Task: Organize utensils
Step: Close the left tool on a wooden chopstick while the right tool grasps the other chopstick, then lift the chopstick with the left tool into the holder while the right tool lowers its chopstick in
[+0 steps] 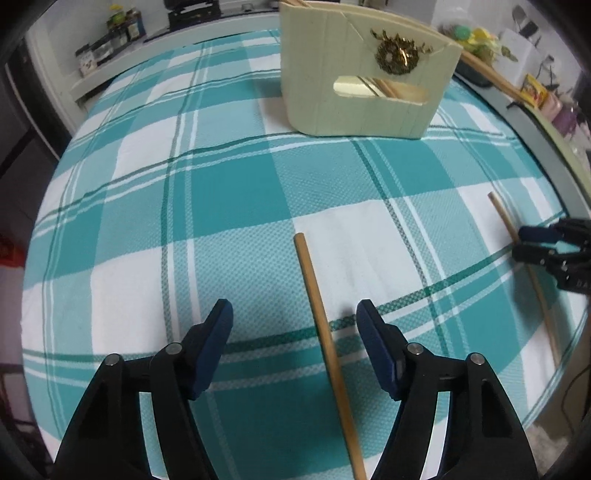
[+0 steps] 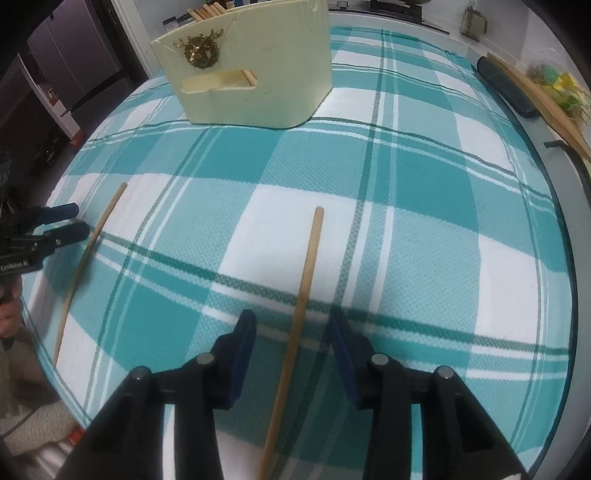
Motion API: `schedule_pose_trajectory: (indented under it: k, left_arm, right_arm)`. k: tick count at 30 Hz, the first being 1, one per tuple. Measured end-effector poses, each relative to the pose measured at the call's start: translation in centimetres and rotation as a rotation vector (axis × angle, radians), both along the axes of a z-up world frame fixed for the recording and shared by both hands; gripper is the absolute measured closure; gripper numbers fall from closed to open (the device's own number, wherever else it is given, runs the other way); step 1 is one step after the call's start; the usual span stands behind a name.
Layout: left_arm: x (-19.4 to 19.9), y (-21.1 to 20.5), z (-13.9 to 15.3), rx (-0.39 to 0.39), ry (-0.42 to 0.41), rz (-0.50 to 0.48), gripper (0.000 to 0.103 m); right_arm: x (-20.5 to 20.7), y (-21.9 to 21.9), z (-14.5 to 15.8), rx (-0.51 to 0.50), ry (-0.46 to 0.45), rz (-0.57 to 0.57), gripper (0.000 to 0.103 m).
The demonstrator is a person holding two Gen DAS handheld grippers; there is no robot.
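We hold both grippers open: left gripper and right gripper each straddle a chopstick running near-to-far toward the holder.

Home kitchen – plaid tablecloth, jars, fridge.

A teal plaid tablecloth carries two chopsticks and a cream holder.

teal plaid tablecloth, cream holder
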State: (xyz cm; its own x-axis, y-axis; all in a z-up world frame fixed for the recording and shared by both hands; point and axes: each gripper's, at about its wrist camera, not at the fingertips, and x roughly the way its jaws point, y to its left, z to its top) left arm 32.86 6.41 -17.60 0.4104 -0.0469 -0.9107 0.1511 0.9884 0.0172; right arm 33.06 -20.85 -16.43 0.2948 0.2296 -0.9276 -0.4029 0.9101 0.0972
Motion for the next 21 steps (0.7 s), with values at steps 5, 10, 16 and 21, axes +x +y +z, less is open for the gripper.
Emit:
schedule_pose_trajectory:
  k: [5,10,16,21]
  left_arm:
    - [1.6,-0.7,-0.7,-0.002,0.026,-0.019,0.095]
    - [0.5,-0.3,0.5,-0.07,-0.033,-0.001,0.098]
    - [-2.1,1.3,6.5,-0.185,-0.197,0.031,0.098]
    - [-4.2,2.1,12.6,-0.269,-0.351,0.024,0.098]
  right_arm:
    - [3.0,1.9,-0.2,-0.074,-0.02,0.005,0.087]
    - [4.1,1.6,0.2,-0.028,-0.032,-0.04,0.097]
    - [1.4,0.0,5.3,0.1,-0.173,-0.071,0.097]
    - [-1.8,-0.7,11.4,0.173,-0.325,-0.068,0.097]
